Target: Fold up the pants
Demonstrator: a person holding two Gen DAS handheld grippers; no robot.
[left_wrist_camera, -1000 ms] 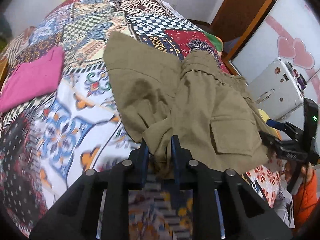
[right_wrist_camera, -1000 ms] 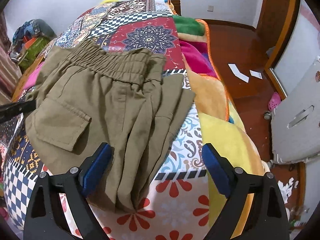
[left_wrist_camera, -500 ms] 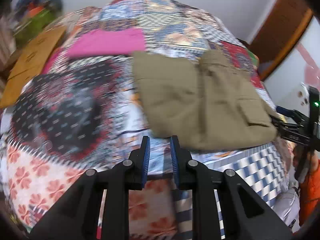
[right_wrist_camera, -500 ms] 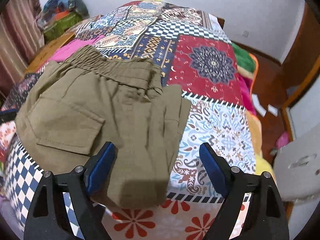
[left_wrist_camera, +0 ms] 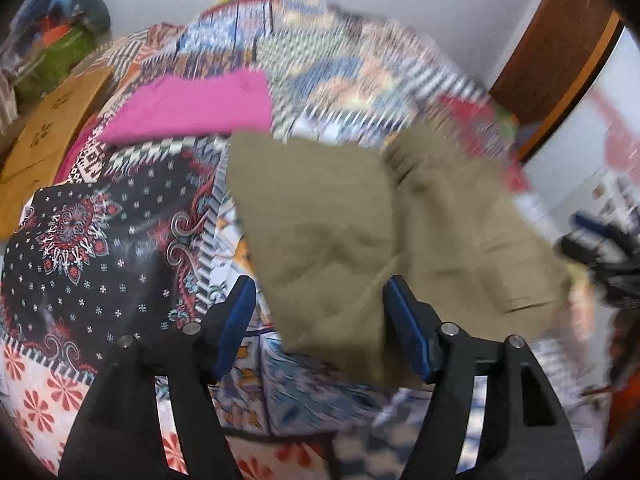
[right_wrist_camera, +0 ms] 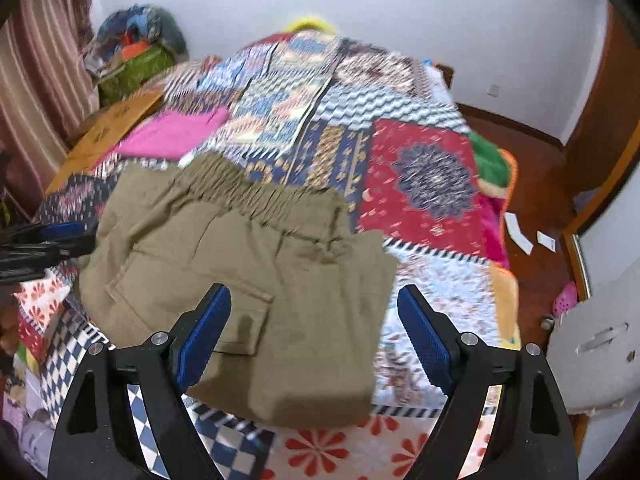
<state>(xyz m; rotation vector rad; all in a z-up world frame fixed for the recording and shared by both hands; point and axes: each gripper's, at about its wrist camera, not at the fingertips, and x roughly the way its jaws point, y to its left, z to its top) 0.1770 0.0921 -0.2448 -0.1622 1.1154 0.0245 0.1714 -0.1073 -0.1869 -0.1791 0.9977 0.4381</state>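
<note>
Khaki cargo pants (right_wrist_camera: 248,276) lie folded into a compact block on the patchwork bedspread (right_wrist_camera: 420,176), elastic waistband toward the far side and a flap pocket near me. My right gripper (right_wrist_camera: 314,332) is open and empty, just above the pants' near edge. In the blurred left wrist view the pants (left_wrist_camera: 360,232) lie ahead, and my left gripper (left_wrist_camera: 320,328) is open and empty at their near corner. The left gripper also shows in the right wrist view (right_wrist_camera: 44,244), at the pants' left side. The right gripper shows blurred in the left wrist view (left_wrist_camera: 600,252).
A folded pink garment (right_wrist_camera: 176,136) lies on the bed beyond the pants. A wooden board (right_wrist_camera: 104,140) and a pile of bags (right_wrist_camera: 136,52) are at the far left. White furniture (right_wrist_camera: 596,352) and a wooden floor (right_wrist_camera: 536,208) are to the right of the bed.
My left gripper let go of the pants, drew back, then opened wide. The pants now lie flat, folded. My right gripper stayed open and shifted slightly.
</note>
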